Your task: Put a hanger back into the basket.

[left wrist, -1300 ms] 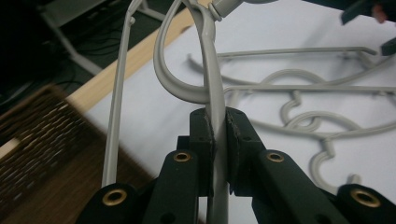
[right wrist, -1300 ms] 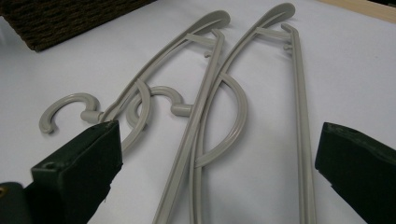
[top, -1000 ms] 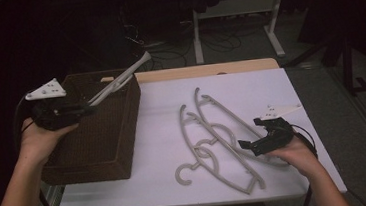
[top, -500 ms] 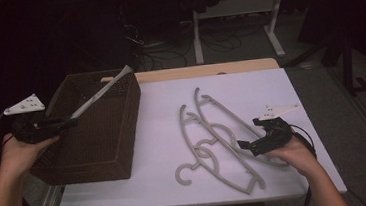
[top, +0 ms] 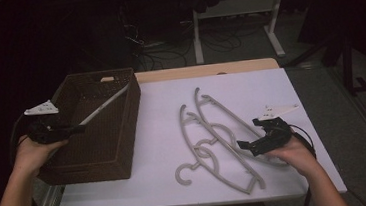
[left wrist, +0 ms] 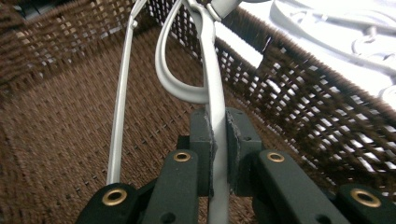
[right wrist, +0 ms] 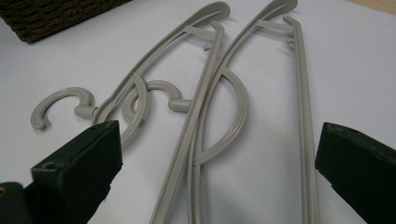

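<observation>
Inside the basket [top: 123, 133], left fingers [left wrist: 205, 140] clamp a hanger [left wrist: 212, 93]; right fingers [right wrist: 79, 158] gape wide.

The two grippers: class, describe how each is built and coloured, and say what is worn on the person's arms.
Both the left gripper and right gripper are black, each topped by a pale grey three-cornered plate. The left gripper view shows brass-ringed holes in the black jaw links. A dark cable loops behind the right one. The forearms are bare, no sleeves.
</observation>
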Tool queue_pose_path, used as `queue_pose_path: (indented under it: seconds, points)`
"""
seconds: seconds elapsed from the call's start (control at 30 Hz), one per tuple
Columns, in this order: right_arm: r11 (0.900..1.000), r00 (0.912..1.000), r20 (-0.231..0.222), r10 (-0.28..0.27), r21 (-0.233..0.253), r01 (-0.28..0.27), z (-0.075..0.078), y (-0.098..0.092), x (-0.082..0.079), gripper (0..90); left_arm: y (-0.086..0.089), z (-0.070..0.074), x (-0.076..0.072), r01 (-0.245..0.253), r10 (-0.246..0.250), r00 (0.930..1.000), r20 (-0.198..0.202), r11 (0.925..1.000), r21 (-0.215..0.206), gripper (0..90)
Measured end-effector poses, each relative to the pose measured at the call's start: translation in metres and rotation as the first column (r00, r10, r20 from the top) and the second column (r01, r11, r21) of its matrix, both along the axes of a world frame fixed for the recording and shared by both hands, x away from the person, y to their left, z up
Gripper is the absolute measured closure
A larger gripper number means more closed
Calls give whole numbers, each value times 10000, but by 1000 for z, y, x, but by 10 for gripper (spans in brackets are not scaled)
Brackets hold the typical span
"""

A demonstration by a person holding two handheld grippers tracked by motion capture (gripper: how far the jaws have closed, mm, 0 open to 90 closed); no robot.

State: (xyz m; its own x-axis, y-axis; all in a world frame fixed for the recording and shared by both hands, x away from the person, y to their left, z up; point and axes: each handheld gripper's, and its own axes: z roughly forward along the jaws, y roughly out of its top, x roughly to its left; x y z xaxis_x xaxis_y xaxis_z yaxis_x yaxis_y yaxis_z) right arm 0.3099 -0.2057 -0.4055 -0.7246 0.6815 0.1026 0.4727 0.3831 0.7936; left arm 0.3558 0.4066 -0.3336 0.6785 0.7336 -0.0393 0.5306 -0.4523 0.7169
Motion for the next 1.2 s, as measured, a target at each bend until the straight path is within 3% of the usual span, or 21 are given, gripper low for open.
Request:
queue_pose_path:
  seconds: [0.03,0.1,0.13,0.23,0.27,0.3,0.4,0.63,0.87,0.9,1.0,1.2]
  points:
    - [10000,10000,4,6,4,-6,0,0,0,5,1,-6,3,13,-14,9997,-240,10000,-23,824]
    - [10000,10000,7,6,1,-6,0,0,0,5,2,-10,4,15,-16,9995,-316,10000,-24,822]
    - [10000,10000,5,6,25,-6,0,0,0,5,3,-15,6,45,-45,9978,-661,10000,1,816]
    - [10000,10000,-3,-25,84,26,0,0,0,5,3,-14,6,-51,48,9992,-406,10000,-81,795]
    - [9999,10000,-22,-27,98,28,1,0,1,5,3,-13,6,30,-38,9993,-369,9998,-219,717]
    - [9999,10000,-41,-25,110,25,1,0,1,5,4,-13,8,-41,41,9990,-443,10000,-11,667]
    - [9999,10000,-24,-26,100,26,0,0,2,5,5,-13,8,-117,117,9991,-418,9999,-6,623]
    - [10000,10000,-3,-21,93,21,1,0,0,5,3,-3,4,-216,211,9998,-68,9964,-820,417]
    - [10000,10000,-70,20,13,-19,-1,-1,-2,5,-29,10,-1,382,-355,9991,222,9893,-1405,318]
    - [10000,10000,-61,4,18,-4,0,0,-2,5,-41,13,-1,634,-590,9977,321,9844,-1640,295]
    - [10000,10000,-73,42,34,-42,0,2,-3,5,-53,16,-1,901,-852,9958,346,9800,-1773,251]
    - [10000,9999,-85,63,-38,-64,-1,4,-3,5,-96,24,-2,1589,-1477,9867,680,9642,-2123,191]
